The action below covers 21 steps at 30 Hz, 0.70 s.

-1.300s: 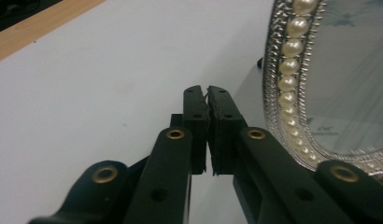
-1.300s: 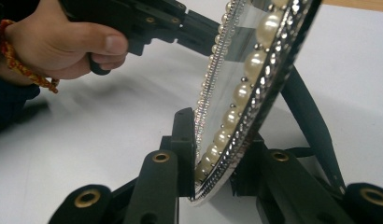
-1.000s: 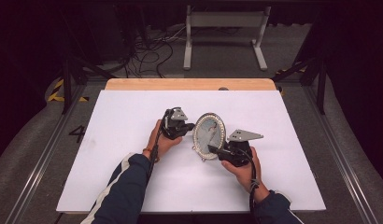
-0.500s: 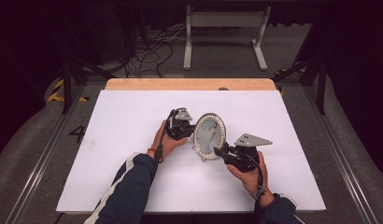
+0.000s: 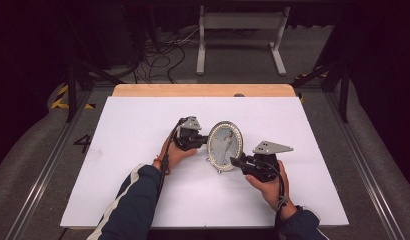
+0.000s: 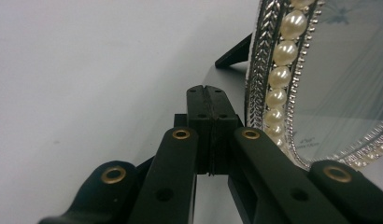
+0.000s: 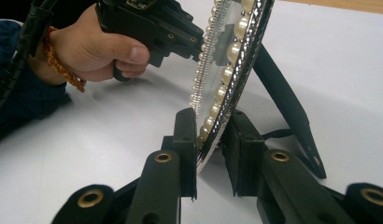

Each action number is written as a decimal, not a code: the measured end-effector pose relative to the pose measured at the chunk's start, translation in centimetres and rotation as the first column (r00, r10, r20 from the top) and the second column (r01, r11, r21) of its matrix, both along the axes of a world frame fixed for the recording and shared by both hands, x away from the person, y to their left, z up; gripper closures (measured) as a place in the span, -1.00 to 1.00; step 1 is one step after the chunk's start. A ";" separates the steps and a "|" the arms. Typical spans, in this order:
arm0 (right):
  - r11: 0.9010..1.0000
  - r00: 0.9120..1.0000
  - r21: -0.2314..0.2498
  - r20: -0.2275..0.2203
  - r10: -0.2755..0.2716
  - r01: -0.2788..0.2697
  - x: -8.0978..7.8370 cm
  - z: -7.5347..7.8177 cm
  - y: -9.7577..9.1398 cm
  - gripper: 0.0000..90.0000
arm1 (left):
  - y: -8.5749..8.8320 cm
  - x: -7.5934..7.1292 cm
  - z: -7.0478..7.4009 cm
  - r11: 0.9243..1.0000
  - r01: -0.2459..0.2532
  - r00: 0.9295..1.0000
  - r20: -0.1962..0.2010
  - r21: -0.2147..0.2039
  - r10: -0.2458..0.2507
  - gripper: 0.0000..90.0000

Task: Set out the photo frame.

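Near the middle of the white tabletop stands an oval picture frame, upright and leaning slightly back on its black easel leg, its rim set with a ring of pearls inside a silver beaded edge. At the frame's left edge sit the left tongs, held in the person's left hand; in the left gripper view their jaws are pressed fully together with nothing between them, the tips lying just beside the pearl rim; whether they touch it cannot be told. On the frame's near right side the right tongs, carried by the right hand, close around the lower rim: in the right gripper view the frame's edge passes between the two black jaws, the left jaw against the pearl face and the right jaw at the back, so the frame is gripped there. Both forearms in dark blue sleeves come in from the near edge. Beyond the far wooden edge of the tabletop, cables lie on the floor beside a grey stand.
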State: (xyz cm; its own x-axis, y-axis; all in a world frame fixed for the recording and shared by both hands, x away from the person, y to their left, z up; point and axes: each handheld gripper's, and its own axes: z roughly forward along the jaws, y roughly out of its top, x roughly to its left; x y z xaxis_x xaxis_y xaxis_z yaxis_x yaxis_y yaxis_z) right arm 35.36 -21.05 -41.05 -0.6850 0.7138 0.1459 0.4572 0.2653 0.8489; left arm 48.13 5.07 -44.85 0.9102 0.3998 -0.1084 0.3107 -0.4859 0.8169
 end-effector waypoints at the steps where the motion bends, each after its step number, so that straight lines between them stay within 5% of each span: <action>1: 1.000 1.000 0.001 -0.001 -0.001 0.001 0.0 0.0 0.0 0.68 | 0.0 -0.1 0.0 1.000 0.002 1.000 0.005 0.000 -0.002 1.00; 21: 0.999 0.999 -0.006 0.003 -0.044 0.044 1.1 -0.1 -0.4 0.66 | 1.8 -2.4 0.6 0.998 0.053 0.997 0.046 0.016 -0.054 1.00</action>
State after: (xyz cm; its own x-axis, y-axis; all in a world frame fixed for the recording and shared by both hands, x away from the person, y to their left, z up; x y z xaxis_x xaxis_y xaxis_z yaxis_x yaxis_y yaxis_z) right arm 36.45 -21.42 -41.16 -0.6532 0.7442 0.1397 0.4663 0.2501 0.8485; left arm 45.77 6.83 -44.28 0.9342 0.3516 -0.0597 0.2456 -0.5128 0.8227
